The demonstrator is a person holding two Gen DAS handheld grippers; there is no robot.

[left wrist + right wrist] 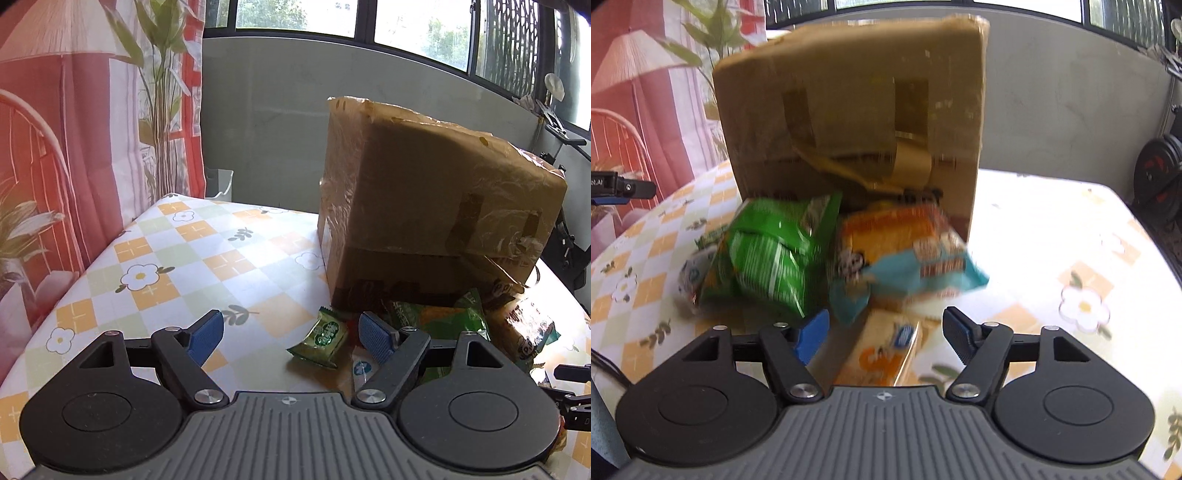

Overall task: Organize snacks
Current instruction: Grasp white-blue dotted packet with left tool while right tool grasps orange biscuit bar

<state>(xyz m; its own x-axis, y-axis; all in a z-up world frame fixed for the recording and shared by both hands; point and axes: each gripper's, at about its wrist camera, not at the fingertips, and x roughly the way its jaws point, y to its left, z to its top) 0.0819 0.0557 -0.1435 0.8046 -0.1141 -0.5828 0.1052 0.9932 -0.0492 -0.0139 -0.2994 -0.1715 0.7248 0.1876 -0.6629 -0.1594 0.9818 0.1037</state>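
Observation:
A taped cardboard box [424,206] stands on the table [192,251], with snack packets piled at its base. In the left wrist view a small green packet [323,338] lies between the fingers of my open, empty left gripper [293,338]. In the right wrist view the box [857,110] is straight ahead. A green bag [772,254] and an orange and teal packet [908,258] lie against it. A flat orange packet [882,354] lies between the fingers of my open right gripper [886,338]. The right view is blurred.
The table has a checked floral cloth. A red printed curtain [74,147] hangs at the left. A grey wall and windows are behind. Weight plates [1160,177] stand past the table's right edge. The left gripper's tip [620,188] shows at far left.

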